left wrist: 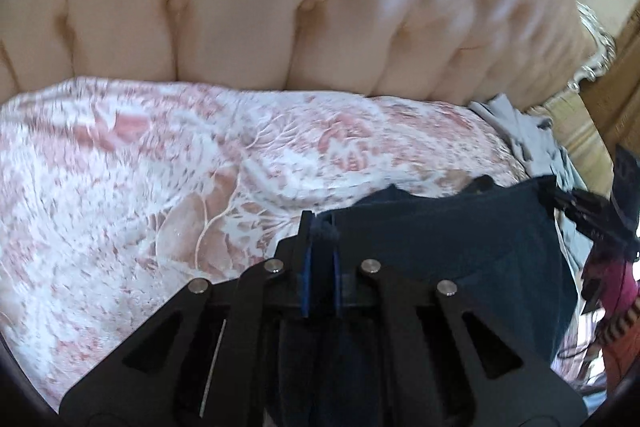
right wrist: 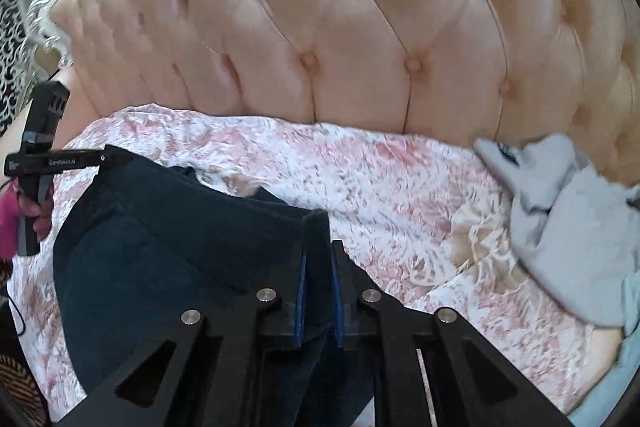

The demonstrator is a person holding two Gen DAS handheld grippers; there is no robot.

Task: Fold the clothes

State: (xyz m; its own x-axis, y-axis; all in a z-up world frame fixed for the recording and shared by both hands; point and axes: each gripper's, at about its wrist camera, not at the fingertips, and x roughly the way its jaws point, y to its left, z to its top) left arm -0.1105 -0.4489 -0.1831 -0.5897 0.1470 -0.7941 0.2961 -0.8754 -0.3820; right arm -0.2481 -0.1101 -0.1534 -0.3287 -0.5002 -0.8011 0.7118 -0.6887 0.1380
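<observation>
Bed [left wrist: 120, 187] with a tufted headboard [right wrist: 360, 27] at twelve o'clock. My left tongs [left wrist: 320, 227] and right tongs [right wrist: 320, 247] each pinch a corner of the dark garment [right wrist: 180, 247], stretched between them. A thin bite could slip; grey clothes [right wrist: 568, 211] wait at three o'clock.

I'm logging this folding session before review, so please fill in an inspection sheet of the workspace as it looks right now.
Surface: pink-and-white floral bedspread, rumpled.
Job's things: dark navy fabric garment, stretched between both grippers, partly lifted off the bedspread.
Clutter: crumpled grey clothing at the bed's right side.
Grippers: left gripper shut on one garment corner; right gripper shut on the other.
Cables: thin black cable at the left edge of the right wrist view.
Surroundings: peach tufted padded headboard behind the bed; silver ornate frame; person's hand on the left gripper's handle.
</observation>
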